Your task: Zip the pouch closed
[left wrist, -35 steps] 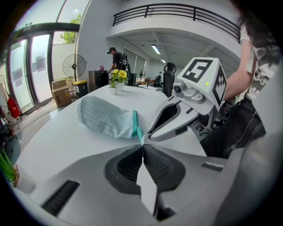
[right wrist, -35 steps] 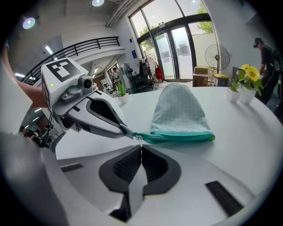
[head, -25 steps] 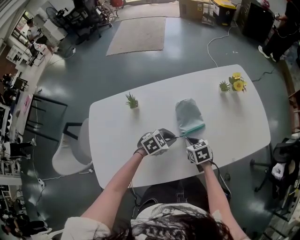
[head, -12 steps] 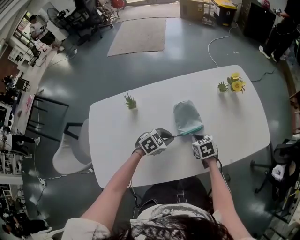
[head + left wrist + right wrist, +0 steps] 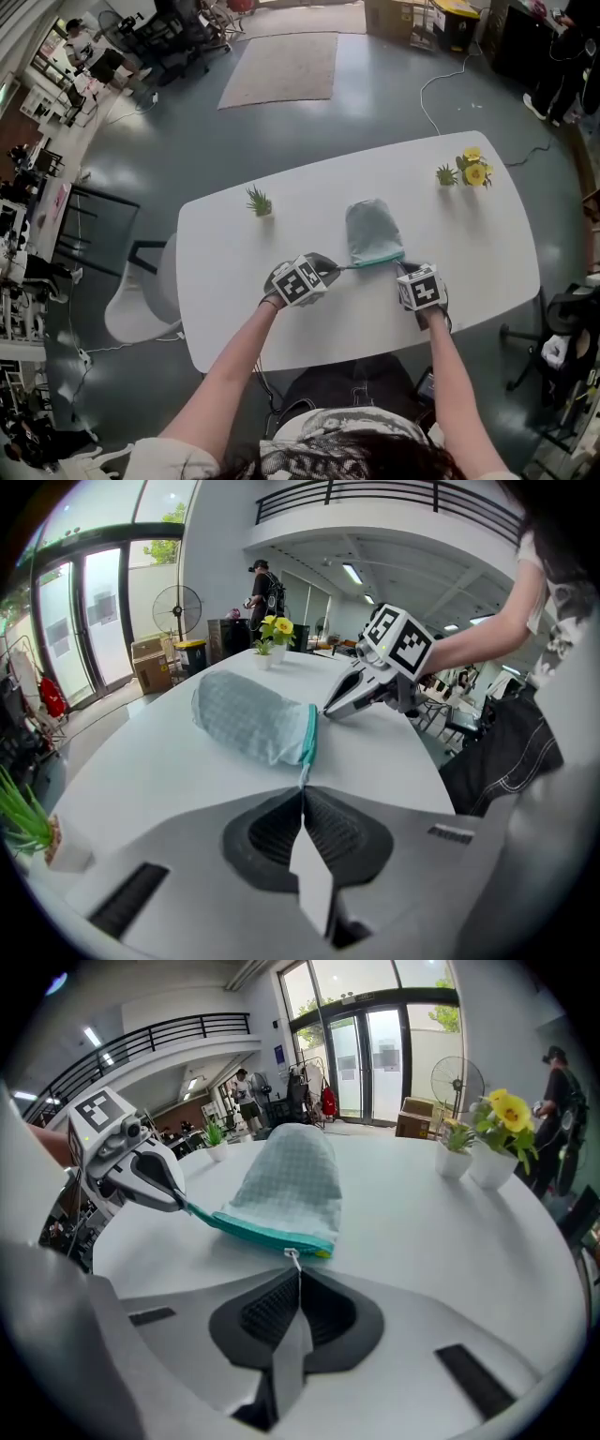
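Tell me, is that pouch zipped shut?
Looks shut: the pouch has its zipper pull at the end of the teal zipper, no gap showing.

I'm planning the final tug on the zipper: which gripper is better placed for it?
Right. The right gripper is shut on the zipper pull at the pouch's corner, so it can likely pull on; the left gripper is shut on the zipper tail at the opposite end, anchoring it.
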A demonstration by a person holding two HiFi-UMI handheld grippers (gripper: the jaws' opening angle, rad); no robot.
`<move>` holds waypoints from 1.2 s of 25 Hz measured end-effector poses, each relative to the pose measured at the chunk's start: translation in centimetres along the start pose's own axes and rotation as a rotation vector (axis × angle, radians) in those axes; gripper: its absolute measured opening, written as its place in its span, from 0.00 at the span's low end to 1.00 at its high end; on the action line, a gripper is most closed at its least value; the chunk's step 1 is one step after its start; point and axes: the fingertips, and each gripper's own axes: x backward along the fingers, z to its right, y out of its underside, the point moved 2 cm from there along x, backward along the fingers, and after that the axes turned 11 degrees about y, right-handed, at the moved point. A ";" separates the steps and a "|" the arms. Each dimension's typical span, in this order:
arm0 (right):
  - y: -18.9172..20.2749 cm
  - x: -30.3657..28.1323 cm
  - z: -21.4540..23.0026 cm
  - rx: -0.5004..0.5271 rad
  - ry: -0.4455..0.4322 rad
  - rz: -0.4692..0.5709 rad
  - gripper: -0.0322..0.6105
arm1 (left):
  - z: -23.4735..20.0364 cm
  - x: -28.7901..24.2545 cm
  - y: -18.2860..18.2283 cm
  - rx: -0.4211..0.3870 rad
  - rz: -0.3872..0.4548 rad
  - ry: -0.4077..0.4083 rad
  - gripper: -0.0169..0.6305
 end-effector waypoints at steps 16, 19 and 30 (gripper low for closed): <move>0.2 0.1 1.0 -0.032 -0.057 0.015 0.08 | -0.1 -1.2 1.3 0.073 0.021 -0.070 0.05; 0.2 0.7 1.0 -0.063 -0.078 0.036 0.15 | 0.1 -1.7 1.5 0.107 0.032 -0.091 0.07; 1.4 5.8 -1.9 -0.072 -0.221 0.201 0.17 | 2.7 1.1 -0.6 0.339 0.339 -0.282 0.18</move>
